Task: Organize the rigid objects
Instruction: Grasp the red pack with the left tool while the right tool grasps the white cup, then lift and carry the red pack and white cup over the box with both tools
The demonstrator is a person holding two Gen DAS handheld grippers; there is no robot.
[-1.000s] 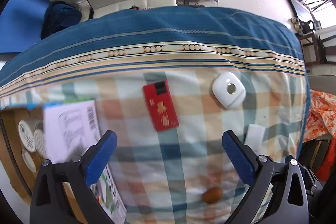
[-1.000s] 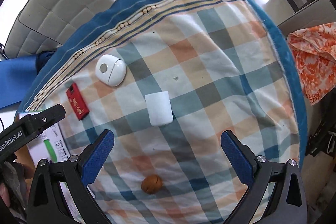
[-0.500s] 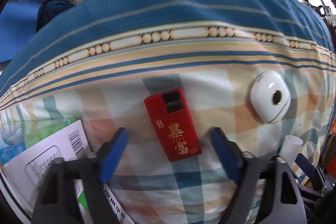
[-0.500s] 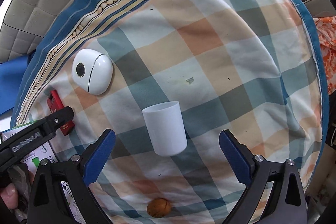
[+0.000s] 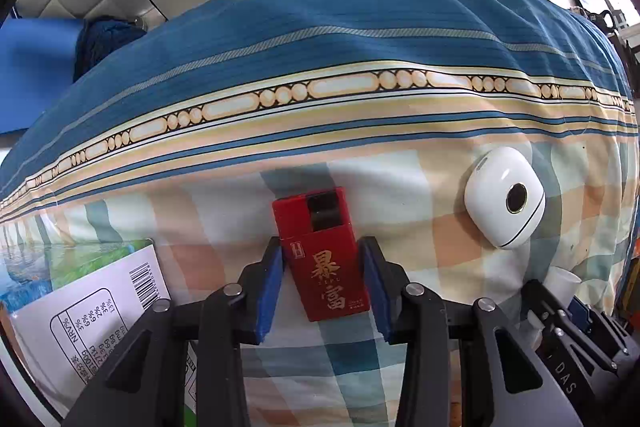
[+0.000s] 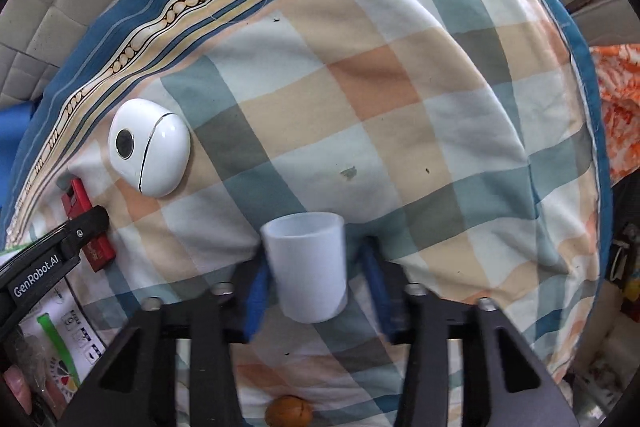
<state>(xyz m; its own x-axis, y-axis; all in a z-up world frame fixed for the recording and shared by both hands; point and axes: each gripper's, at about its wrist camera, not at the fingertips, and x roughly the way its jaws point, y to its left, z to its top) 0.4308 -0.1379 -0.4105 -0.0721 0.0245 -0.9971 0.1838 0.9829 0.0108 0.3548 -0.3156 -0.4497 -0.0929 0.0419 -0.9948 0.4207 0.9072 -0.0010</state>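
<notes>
Left gripper (image 5: 322,281): narrowed about flat red cardboard packet (image 5: 320,253), poised to lift. Right gripper (image 6: 316,281): narrowed around white plastic cup (image 6: 306,265); contact unclear.

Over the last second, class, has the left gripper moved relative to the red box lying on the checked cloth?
Yes. The left gripper has come forward to the red box, which kept its place beside the white case; its jaws now flank the box closely.
</notes>
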